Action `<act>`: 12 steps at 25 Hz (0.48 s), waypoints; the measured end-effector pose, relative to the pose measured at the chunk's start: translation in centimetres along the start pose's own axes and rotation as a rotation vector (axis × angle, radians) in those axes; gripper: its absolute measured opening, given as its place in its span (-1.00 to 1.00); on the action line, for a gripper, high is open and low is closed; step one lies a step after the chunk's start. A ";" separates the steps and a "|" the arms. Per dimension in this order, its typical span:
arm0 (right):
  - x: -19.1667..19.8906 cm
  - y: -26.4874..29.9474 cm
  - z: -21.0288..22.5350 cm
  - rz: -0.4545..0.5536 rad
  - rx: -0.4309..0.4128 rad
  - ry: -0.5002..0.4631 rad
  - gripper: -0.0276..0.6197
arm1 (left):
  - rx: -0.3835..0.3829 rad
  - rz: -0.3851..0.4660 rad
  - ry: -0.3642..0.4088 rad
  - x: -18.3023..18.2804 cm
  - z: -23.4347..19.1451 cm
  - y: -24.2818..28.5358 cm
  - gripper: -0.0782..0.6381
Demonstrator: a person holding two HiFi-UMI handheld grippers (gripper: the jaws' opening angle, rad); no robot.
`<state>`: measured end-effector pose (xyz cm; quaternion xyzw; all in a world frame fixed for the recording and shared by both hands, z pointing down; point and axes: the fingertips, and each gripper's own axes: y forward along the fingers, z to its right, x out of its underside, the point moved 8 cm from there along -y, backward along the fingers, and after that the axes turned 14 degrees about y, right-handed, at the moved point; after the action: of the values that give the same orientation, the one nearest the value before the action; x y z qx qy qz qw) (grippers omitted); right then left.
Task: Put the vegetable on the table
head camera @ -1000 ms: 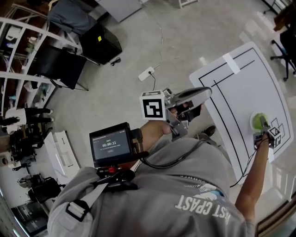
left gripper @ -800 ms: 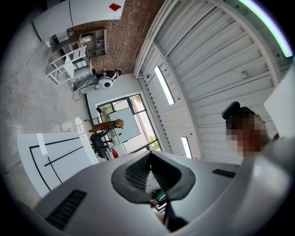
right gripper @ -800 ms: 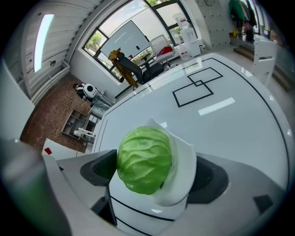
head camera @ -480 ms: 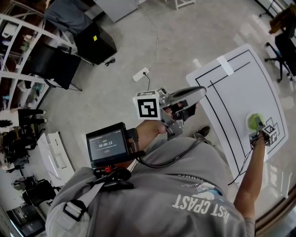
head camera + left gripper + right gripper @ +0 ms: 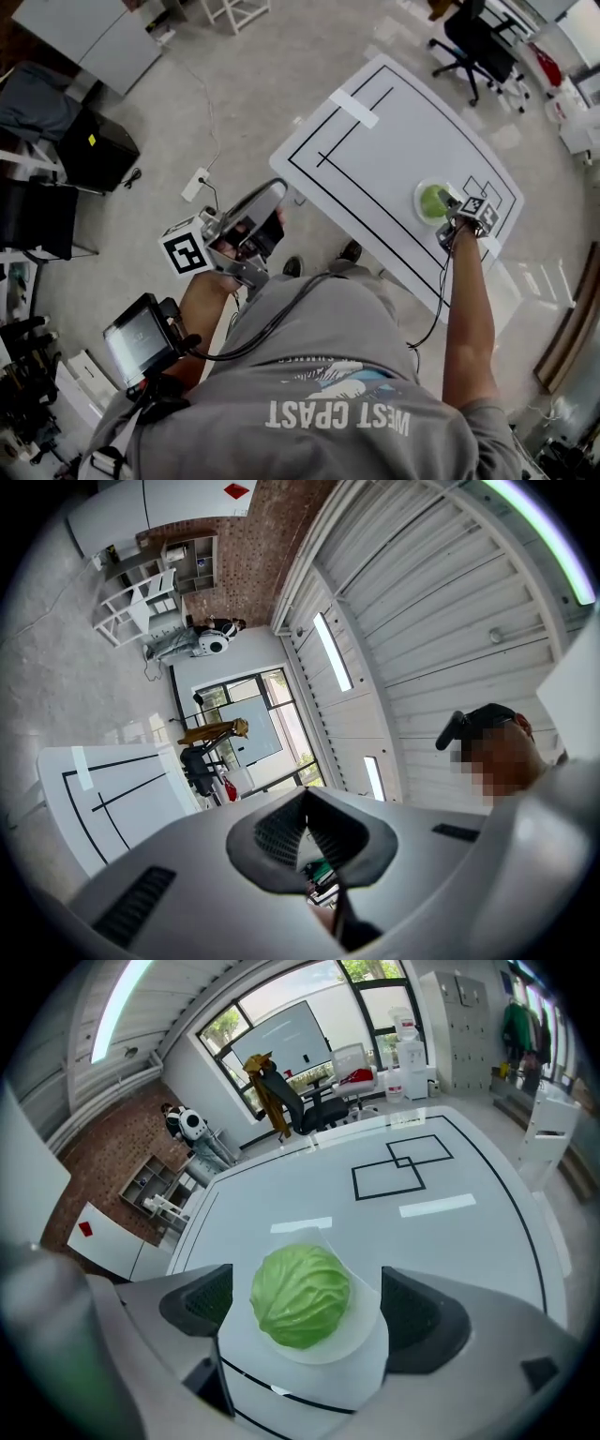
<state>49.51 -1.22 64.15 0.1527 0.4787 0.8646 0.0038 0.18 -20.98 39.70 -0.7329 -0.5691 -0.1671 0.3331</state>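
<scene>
**Head view:** a round green cabbage sits on a round white plate, at 2 o'clock on the white black-lined bench.

**Left gripper view:** the left gripper has its jaws closed and empty.

**Right gripper view:** the right gripper has jaws that have just been opening; they flank the cabbage at 3 and 9 o'clock without touching it.

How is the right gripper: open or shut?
Open. On the right gripper the jaws have just been opening; cabbage sits between them, untouched.
</scene>
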 end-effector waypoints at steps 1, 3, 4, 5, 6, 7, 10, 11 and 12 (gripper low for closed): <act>-0.1 -0.5 0.0 0.005 -0.014 0.010 0.54 | 0.004 -0.005 -0.005 0.1 0.2 0.1 -0.76; -0.4 -1.2 0.0 0.012 -0.050 0.030 0.54 | 0.008 -0.024 0.012 0.1 0.4 0.4 -0.76; -0.5 -1.6 -0.1 0.016 -0.071 0.040 0.54 | 0.015 -0.029 0.022 0.1 0.5 0.7 -0.76; -0.6 -2.0 -0.2 0.020 -0.093 0.050 0.54 | 0.024 -0.030 0.023 0.1 0.5 0.9 -0.76; -0.6 -2.4 -0.5 0.024 -0.116 0.059 0.54 | 0.033 -0.030 0.018 0.0 0.6 1.2 -0.76; -0.6 -2.8 -0.8 0.029 -0.141 0.066 0.54 | 0.041 -0.030 0.011 0.0 0.6 1.4 -0.76; -0.2 -4.6 -2.2 0.044 -0.229 0.077 0.53 | 0.062 -0.041 0.013 -0.3 0.5 1.9 -0.76; 0.0 -5.3 -2.7 0.046 -0.265 0.083 0.53 | 0.064 -0.049 0.016 -0.3 0.4 1.9 -0.76; 0.4 -6.1 -3.4 0.048 -0.301 0.094 0.53 | 0.069 -0.055 0.011 -0.2 0.4 2.0 -0.76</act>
<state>47.38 -0.65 57.56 0.1210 0.3397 0.9326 -0.0164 1.97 -21.14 38.70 -0.7041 -0.5928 -0.1603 0.3566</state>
